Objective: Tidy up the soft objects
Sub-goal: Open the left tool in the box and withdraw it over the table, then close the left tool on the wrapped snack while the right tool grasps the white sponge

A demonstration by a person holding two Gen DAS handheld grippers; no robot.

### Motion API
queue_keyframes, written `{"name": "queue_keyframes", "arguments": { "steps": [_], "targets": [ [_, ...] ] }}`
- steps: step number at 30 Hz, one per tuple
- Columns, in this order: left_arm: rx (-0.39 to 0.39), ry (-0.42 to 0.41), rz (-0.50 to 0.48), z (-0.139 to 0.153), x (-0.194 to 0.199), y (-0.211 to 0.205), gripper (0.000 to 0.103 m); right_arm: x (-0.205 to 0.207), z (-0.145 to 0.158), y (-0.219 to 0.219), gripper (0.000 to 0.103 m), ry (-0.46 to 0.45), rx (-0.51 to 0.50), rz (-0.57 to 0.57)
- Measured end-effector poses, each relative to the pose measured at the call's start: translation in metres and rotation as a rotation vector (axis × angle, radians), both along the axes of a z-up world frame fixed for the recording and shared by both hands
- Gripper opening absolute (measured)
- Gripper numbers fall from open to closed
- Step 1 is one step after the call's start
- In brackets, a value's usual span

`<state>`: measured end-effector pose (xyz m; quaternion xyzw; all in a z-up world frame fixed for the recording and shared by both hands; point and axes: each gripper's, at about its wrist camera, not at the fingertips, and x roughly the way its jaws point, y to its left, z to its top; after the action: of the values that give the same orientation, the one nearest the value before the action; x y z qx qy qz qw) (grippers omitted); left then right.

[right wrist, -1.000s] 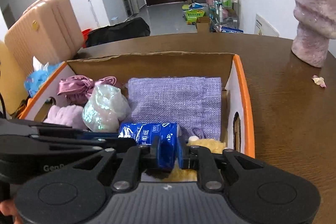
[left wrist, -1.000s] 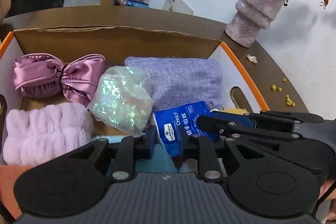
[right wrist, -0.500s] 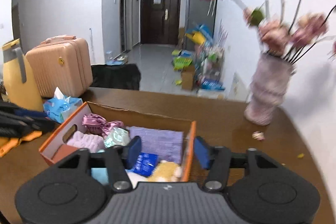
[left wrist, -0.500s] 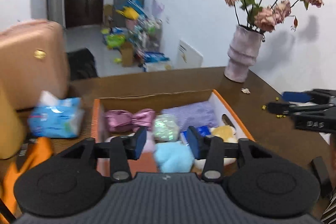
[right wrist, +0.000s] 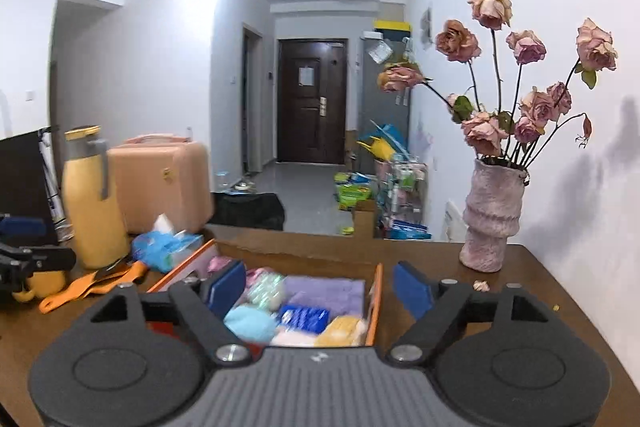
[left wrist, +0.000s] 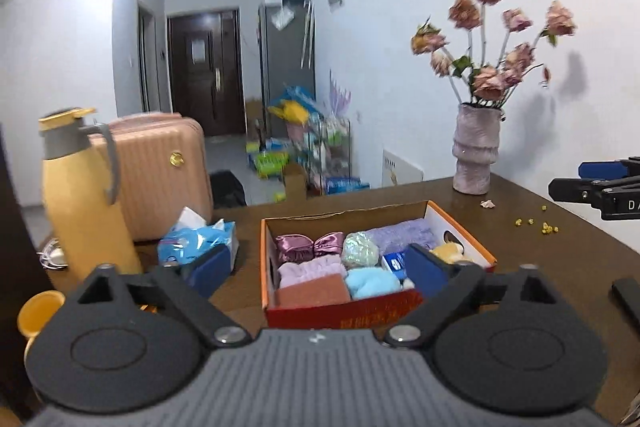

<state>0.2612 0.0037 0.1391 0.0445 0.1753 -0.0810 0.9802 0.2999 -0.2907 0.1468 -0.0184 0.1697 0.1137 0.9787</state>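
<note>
An orange-rimmed cardboard box [left wrist: 464,227] sits on the brown table. It holds a pink satin bow [left wrist: 308,245], an iridescent pouch [left wrist: 360,251], a purple cloth [left wrist: 404,233], a blue tissue pack [left wrist: 394,261], a light blue plush [left wrist: 370,283], a pink fluffy band [left wrist: 310,271] and a yellow plush [left wrist: 448,251]. My left gripper [left wrist: 318,269] is open and empty, above and in front of the box. My right gripper [right wrist: 320,289] is open and empty, also drawn back from the box [right wrist: 376,303]; it shows at the right edge of the left wrist view [left wrist: 592,187].
A vase of dried roses [left wrist: 476,159] stands at the back right, with petals and yellow crumbs [left wrist: 536,223] near it. A yellow thermos [left wrist: 84,203], a blue tissue packet [left wrist: 192,239], a pink suitcase [left wrist: 160,171] and an orange strap [right wrist: 92,285] are to the left.
Both grippers have let go of the blue tissue pack, opened wide, and pulled up and back from the box. The pack now lies in the box.
</note>
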Motion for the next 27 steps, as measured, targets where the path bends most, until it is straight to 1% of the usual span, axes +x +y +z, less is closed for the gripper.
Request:
{"name": "queue_keyframes", "arguments": {
  "steps": [2, 5, 7, 9, 10, 12, 14, 16, 18, 19, 21, 23, 27],
  "targets": [
    [0.0, -0.009, -0.006, -0.017, -0.031, 0.005, 0.098, -0.029, -0.014, 0.003, 0.081, -0.01, -0.002, 0.013],
    [-0.023, -0.001, -0.036, -0.047, -0.079, 0.012, 0.101, -0.081, -0.04, 0.01, 0.082, -0.012, 0.011, 0.053],
    [-0.004, 0.006, -0.057, -0.071, -0.113, 0.013, 0.102, -0.111, -0.056, 0.013, 0.082, -0.007, 0.022, 0.074],
    [0.022, -0.002, -0.051, -0.091, -0.144, 0.012, 0.102, -0.144, -0.074, 0.016, 0.087, -0.01, 0.045, 0.096],
    [0.031, -0.004, -0.046, -0.099, -0.158, 0.012, 0.102, -0.159, -0.082, 0.018, 0.087, -0.008, 0.056, 0.099],
    [0.022, 0.004, -0.046, -0.112, -0.181, 0.012, 0.102, -0.186, -0.098, 0.022, 0.087, 0.003, 0.073, 0.106],
    [-0.002, 0.018, -0.066, -0.117, -0.195, 0.013, 0.102, -0.205, -0.108, 0.025, 0.087, 0.022, 0.094, 0.117],
    [0.004, 0.012, -0.093, -0.117, -0.2, 0.011, 0.102, -0.217, -0.114, 0.027, 0.087, 0.043, 0.1, 0.137],
    [0.016, 0.0, -0.091, -0.115, -0.197, 0.006, 0.102, -0.221, -0.114, 0.028, 0.087, 0.032, 0.072, 0.122],
    [0.011, -0.003, -0.095, -0.114, -0.196, 0.004, 0.102, -0.221, -0.113, 0.027, 0.087, 0.025, 0.063, 0.11],
    [-0.006, 0.008, -0.111, -0.116, -0.191, 0.002, 0.102, -0.218, -0.114, 0.025, 0.087, 0.028, 0.078, 0.102],
    [-0.006, 0.026, -0.125, -0.121, -0.182, -0.001, 0.102, -0.212, -0.118, 0.023, 0.087, 0.043, 0.085, 0.106],
    [0.011, 0.067, -0.159, -0.135, -0.146, -0.012, 0.102, -0.189, -0.133, 0.023, 0.087, 0.084, 0.033, 0.082]
  ]
}}
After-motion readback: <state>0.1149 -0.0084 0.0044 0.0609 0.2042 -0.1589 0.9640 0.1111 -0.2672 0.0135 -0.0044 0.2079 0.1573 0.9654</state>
